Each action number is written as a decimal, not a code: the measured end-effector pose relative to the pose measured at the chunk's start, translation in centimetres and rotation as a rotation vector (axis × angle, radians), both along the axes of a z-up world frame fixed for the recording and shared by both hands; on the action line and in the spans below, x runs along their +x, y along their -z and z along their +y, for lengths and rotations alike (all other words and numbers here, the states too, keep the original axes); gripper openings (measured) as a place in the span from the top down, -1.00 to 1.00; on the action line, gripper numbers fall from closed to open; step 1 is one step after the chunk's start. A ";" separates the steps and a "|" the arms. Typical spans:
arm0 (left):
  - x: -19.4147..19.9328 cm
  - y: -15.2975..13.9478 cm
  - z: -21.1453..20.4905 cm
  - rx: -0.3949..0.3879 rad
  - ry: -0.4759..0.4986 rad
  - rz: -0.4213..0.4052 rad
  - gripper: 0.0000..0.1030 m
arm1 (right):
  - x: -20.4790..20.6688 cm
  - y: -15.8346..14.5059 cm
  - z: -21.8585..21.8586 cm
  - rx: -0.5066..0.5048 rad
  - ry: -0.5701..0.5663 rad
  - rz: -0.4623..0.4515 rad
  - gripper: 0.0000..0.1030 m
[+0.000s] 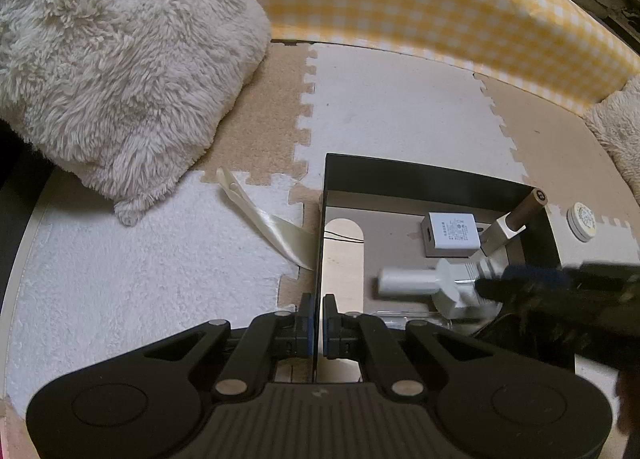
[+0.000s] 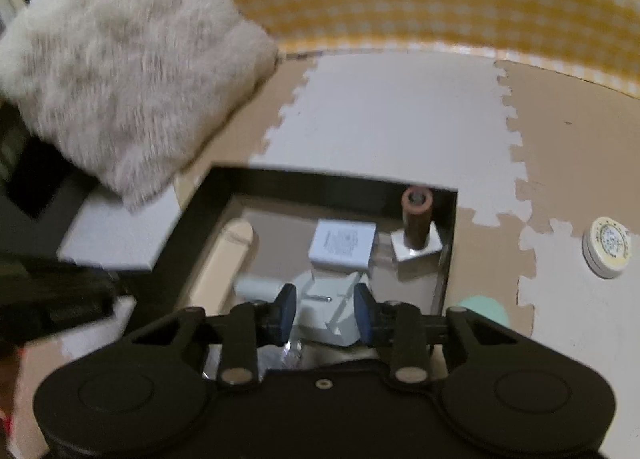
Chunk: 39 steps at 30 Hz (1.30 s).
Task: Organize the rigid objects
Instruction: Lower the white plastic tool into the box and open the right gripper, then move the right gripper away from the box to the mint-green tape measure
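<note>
The left hand-held gripper (image 1: 318,323) is clamped on the black open-topped box's (image 1: 420,169) near wall. Inside it, the right hand-held gripper (image 2: 325,313), jaws apart, straddles the white plastic plug adapter (image 2: 332,311); withdraw straight up, box steadied.

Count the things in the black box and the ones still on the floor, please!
In the black box:
white charger: 1
white plug: 1
brown-handled tool: 1
On the floor:
cream shoehorn: 1
round tin: 1
Total: 5
</note>
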State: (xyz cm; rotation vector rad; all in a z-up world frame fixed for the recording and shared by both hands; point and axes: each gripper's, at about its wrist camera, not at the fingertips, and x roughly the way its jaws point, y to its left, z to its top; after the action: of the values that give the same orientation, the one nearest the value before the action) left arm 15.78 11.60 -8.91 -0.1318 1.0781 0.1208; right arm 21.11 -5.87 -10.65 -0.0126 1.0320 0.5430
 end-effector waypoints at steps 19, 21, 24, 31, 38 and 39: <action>0.0 -0.1 -0.1 -0.001 0.000 -0.001 0.94 | 0.1 0.3 0.2 -0.008 -0.004 -0.027 0.30; 0.0 -0.1 0.0 -0.001 0.000 -0.001 0.94 | -0.2 -0.3 0.0 0.010 -0.006 -0.028 0.07; 0.0 -0.1 -0.1 -0.001 0.000 -0.001 0.94 | -0.5 -1.3 -0.4 0.044 -0.004 -0.032 -0.19; 0.0 -0.1 0.0 -0.001 0.000 -0.001 0.94 | -1.5 -3.8 -1.9 0.079 0.018 -0.067 -0.68; 0.0 -0.1 0.0 -0.001 -0.001 -0.001 0.94 | -1.9 -6.2 -4.1 0.069 0.068 -0.130 -0.95; 0.0 -0.1 0.0 -0.002 -0.001 -0.001 0.94 | -1.9 -6.5 -4.6 0.072 0.082 -0.141 -0.99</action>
State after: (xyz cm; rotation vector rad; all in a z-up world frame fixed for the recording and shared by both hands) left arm 15.74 11.55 -8.82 -0.1335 1.0773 0.1205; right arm 19.23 -10.45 -4.11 0.0543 0.8712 0.4967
